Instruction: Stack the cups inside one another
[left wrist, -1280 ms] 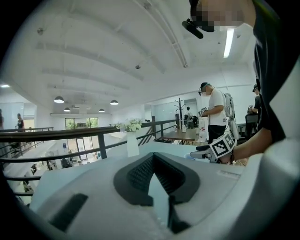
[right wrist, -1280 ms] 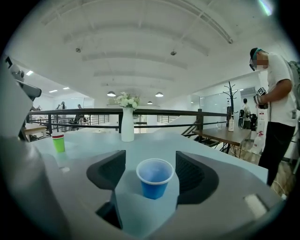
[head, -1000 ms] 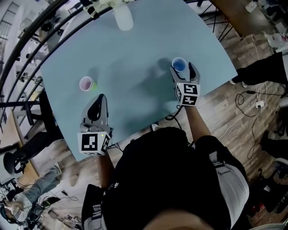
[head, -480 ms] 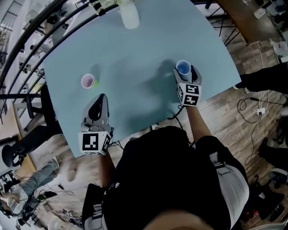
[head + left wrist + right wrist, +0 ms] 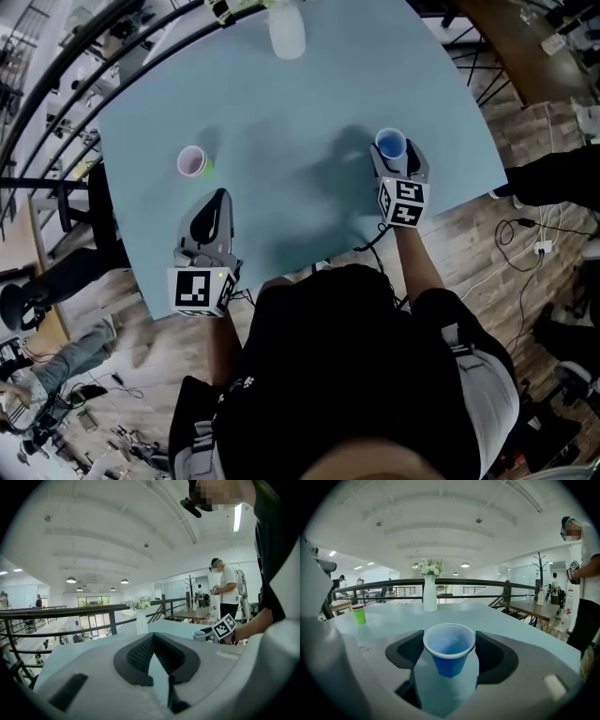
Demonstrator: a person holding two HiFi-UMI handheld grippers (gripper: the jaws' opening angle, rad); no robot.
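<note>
Blue cup (image 5: 390,142) (image 5: 449,657) sits upright and open-mouthed between the right tongs (image 5: 395,151) (image 5: 450,649). The tongs are closed on it, with a dark pad pressing the rim on either side. It is near the right edge of the pale blue surface (image 5: 281,103), on the person's right side. In the right gripper view the cup's base seems to hang just above the surface, though I cannot tell this for sure.

The green cup (image 5: 193,162) (image 5: 358,614) stands upright well to the left, apart from both tongs. It shows a pinkish rim and inside, and I cannot tell whether that is a second cup nested in it.

The left tongs (image 5: 217,199) (image 5: 152,637) rest low over the near left part of the surface, short of the green cup. Their tips are closed together with nothing between them, leaving only a narrow wedge of surface showing behind the tips.

A white vase (image 5: 286,28) (image 5: 430,594) with flowers stands at the far edge of the surface, in front of a dark railing (image 5: 464,581). In the left gripper view the blue cup (image 5: 202,633) shows at the right, just beside the right tongs' marker cube (image 5: 224,626).
</note>
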